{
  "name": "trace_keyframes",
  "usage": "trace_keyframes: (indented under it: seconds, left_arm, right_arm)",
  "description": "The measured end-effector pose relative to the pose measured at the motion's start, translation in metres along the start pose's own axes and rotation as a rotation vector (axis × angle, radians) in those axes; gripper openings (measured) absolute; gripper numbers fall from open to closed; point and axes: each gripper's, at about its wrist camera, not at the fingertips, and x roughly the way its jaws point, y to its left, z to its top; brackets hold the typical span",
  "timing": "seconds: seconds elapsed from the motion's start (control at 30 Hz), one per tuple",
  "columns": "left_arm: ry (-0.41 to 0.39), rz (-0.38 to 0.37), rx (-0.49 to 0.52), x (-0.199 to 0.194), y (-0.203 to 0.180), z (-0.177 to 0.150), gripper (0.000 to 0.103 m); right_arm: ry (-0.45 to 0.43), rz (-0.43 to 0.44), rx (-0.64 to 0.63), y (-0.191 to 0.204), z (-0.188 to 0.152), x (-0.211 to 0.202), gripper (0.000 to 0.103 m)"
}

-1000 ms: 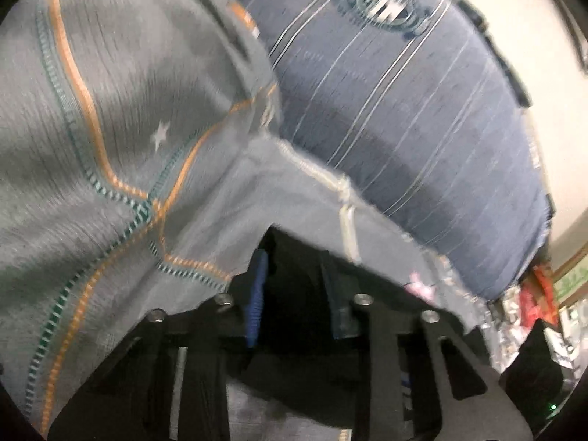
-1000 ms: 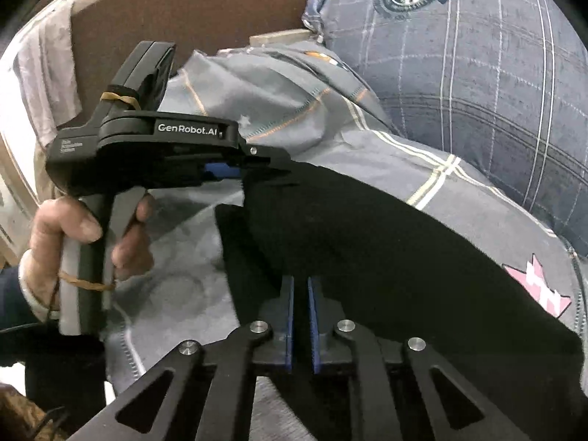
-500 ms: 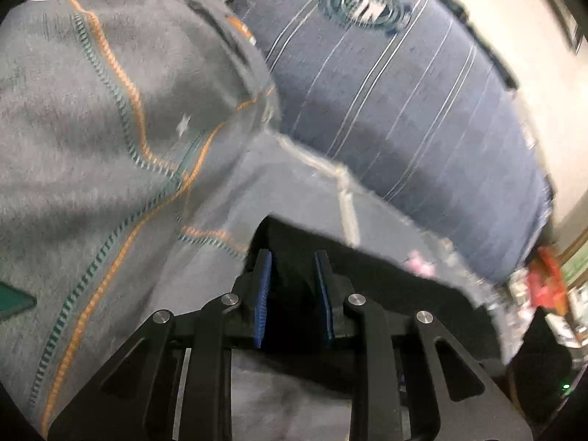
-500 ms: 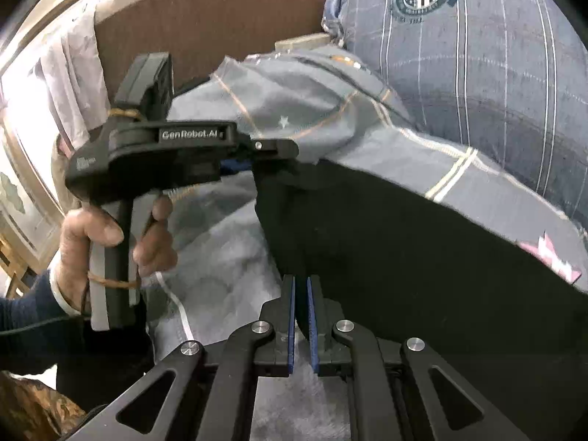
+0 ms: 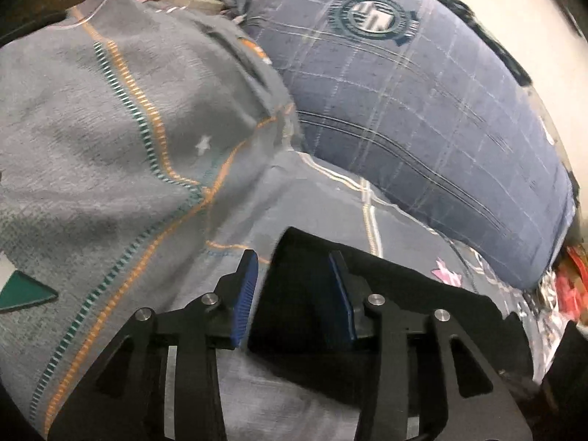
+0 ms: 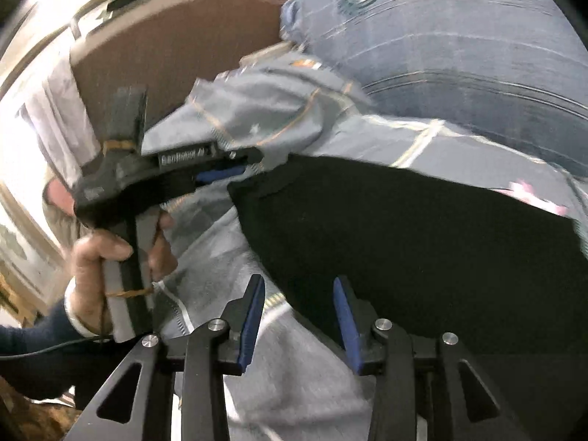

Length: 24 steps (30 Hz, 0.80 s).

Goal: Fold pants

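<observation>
The black fabric pants [image 6: 404,242] lie folded on a grey bedsheet with pale check lines and pink star prints [image 5: 330,198], their left corner edge pointing toward a rumpled grey blanket with orange and green stitched stripes [image 5: 110,139]. Behind both, a big blue plaid pillow with a round crest badge [image 5: 422,110] lies against a brown headboard [image 6: 176,36], crowding the far side of the pants. At the right edge sits blurred red clutter too unclear to name.

The left claw [image 5: 294,294] is opening: its blue pads straddle the corner of the pants without pressing on it, so the cloth is released. In the right wrist view a hand [image 6: 99,257] in a dark sleeve holds that tool's grip. The right claw [image 6: 299,316] is also opening, parted over the near edge of the pants, grasping nothing.
</observation>
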Motion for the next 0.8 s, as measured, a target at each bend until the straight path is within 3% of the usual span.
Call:
trace_keyframes:
  seconds: [0.13,0.23,0.47,0.6,0.8]
  left_arm:
    - [-0.029,-0.020,0.104,-0.005,-0.023,-0.006,0.038]
    - [-0.022,-0.072,0.187,-0.006,-0.043,-0.015,0.038]
    - [0.105,-0.149,0.369,0.007,-0.107,-0.046,0.039]
    - [0.166,-0.235,0.456,0.009,-0.155,-0.063,0.038]
    - [0.244,-0.357,0.548,0.023,-0.217,-0.072,0.041]
  right_arm:
    - [-0.056,-0.069,0.080,-0.027,-0.015,-0.051,0.037]
    - [-0.091,-0.171,0.141,-0.052,-0.030,-0.095,0.037]
    - [-0.151,-0.409,0.389,-0.139,-0.055,-0.187,0.043]
    - [-0.160,-0.449,0.445,-0.166,-0.059,-0.211,0.043]
    - [-0.146,-0.501,0.427,-0.184,-0.052,-0.215,0.049]
